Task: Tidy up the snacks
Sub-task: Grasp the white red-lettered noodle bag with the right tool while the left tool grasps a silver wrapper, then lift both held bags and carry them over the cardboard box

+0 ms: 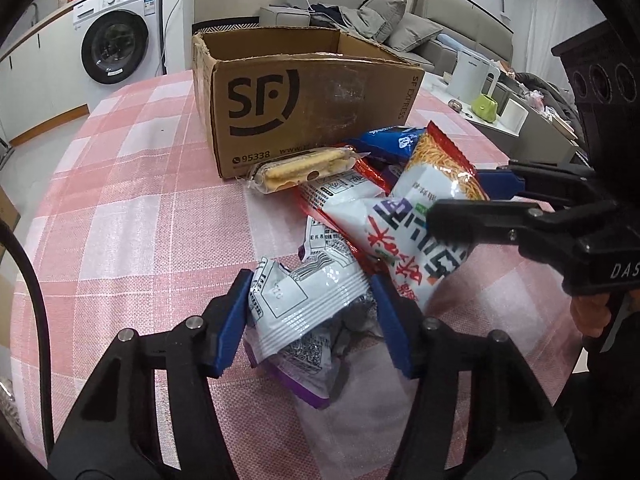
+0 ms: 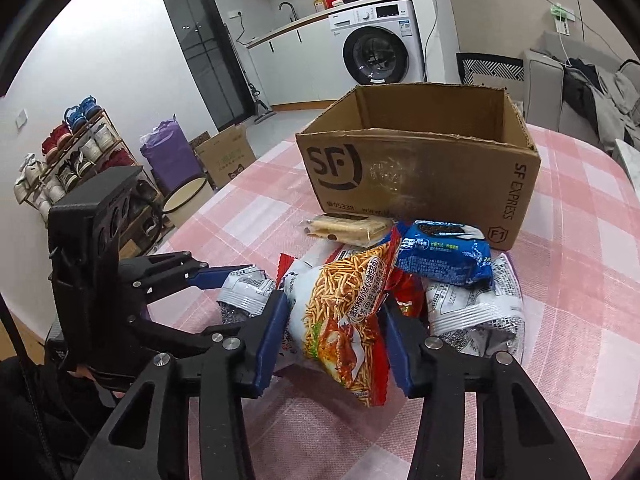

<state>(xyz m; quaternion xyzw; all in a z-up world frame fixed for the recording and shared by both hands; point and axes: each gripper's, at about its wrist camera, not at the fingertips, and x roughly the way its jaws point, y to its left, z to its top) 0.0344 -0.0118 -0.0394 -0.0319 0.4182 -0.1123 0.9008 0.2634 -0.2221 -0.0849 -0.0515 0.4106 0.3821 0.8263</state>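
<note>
Snack packs lie heaped on the pink checked tablecloth [image 1: 132, 208] in front of an open SF cardboard box [image 1: 304, 92] [image 2: 420, 176]. My left gripper [image 1: 312, 314] is shut on a silver-and-purple packet [image 1: 296, 312], its blue pads pressing both sides; the right wrist view shows that gripper [image 2: 234, 286] at the left of the heap. My right gripper [image 2: 334, 340] is shut on a red-and-white noodle snack bag [image 2: 340, 312] [image 1: 420, 208], and it enters the left wrist view [image 1: 468, 200] from the right. A cracker pack [image 1: 300, 170] [image 2: 348, 228] and a blue pack [image 1: 388, 142] [image 2: 440, 256] rest against the box.
Another silver packet [image 2: 472, 308] lies right of the noodle bag. Beyond the table stand a washing machine [image 1: 116, 44], a grey sofa [image 1: 400, 20], and a side table with a white kettle [image 1: 472, 76]. A shoe rack [image 2: 68, 160] and floor boxes [image 2: 224, 156] are off the table's left.
</note>
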